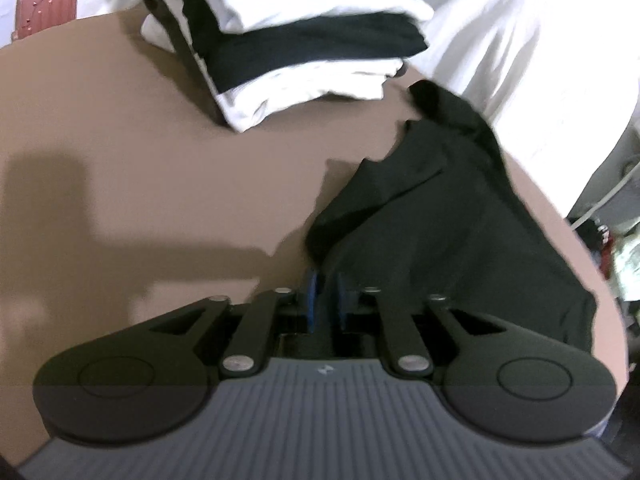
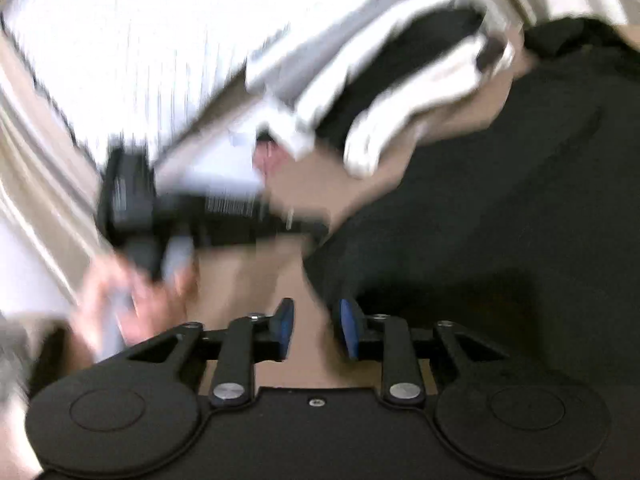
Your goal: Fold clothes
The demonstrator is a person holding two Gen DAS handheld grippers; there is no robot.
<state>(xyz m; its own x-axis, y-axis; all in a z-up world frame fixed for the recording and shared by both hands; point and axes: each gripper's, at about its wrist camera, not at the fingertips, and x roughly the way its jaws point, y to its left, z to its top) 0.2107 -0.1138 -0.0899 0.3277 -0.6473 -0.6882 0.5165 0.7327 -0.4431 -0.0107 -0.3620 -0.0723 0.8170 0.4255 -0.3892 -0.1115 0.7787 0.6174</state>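
Table (image 1: 140, 168) of brown carries a black garment (image 1: 452, 216), crumpled at my right, and a stack of folded white and black clothes (image 1: 312, 52) behind it. My left gripper (image 1: 325, 296) is nearly closed, the garment's corner between its blue pads. My right gripper (image 2: 316, 330), blurred, hangs released over the table beside the garment, grasping nothing. No containers are visible.

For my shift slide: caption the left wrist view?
Left gripper at the edge of a black garment on the brown table, folded stack behind.
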